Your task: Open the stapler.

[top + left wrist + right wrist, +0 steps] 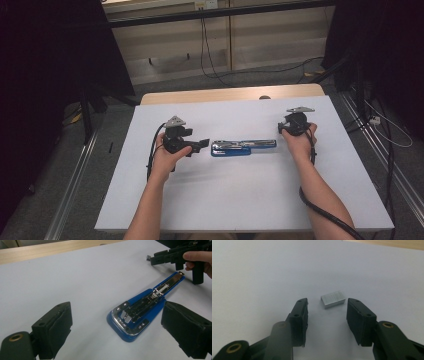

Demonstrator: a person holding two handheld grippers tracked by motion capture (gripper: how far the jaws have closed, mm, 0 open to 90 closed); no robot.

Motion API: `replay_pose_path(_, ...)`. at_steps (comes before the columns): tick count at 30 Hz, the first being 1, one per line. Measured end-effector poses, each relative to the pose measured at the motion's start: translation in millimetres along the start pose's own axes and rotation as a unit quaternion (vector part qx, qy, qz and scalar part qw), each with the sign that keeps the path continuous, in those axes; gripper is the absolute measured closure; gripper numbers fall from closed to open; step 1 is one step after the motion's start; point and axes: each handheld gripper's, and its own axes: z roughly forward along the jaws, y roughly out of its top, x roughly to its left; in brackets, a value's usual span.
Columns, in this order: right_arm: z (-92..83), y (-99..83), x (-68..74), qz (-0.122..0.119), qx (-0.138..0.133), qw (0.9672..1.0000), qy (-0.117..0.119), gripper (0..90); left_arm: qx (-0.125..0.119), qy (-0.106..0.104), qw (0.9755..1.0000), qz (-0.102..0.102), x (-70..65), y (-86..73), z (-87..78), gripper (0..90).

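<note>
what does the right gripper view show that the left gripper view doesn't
Right gripper view: a small silver block of staples lying flat on the white sheet just ahead of the right gripper, whose jaws stand apart on either side without touching it.

Left gripper view: the blue stapler lying open with its metal track exposed, the left gripper with jaws wide apart near its broad end, and the other hand's gripper by the far tip.

Both: the white table top and a strip of its wooden edge at the back.
</note>
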Motion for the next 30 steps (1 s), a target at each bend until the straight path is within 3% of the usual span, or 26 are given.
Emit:
replay_pose_path(6,9.3,6.9,-0.1,0.028,0.004,0.9995,-0.013,51.1,0.003,-0.006,1.0000,-0.007,1.0,-0.9,3.4,11.2)
replay_pose_path(17,16.2,13.0,0.7,0.058,0.004,0.9980,-0.024,54.4,0.013,-0.005,0.9999,-0.006,0.7,-2.3,7.4,12.5)
replay_pose_path(24,15.8,13.0,-2.4,0.058,0.005,0.9979,-0.029,64.4,0.017,-0.002,0.9998,-0.005,2.1,-3.0,7.2,12.7)
replay_pose_path(30,13.6,11.9,-4.2,0.052,0.007,0.9984,-0.022,64.9,0.020,0.001,0.9998,-0.008,2.3,-3.7,8.1,12.8)
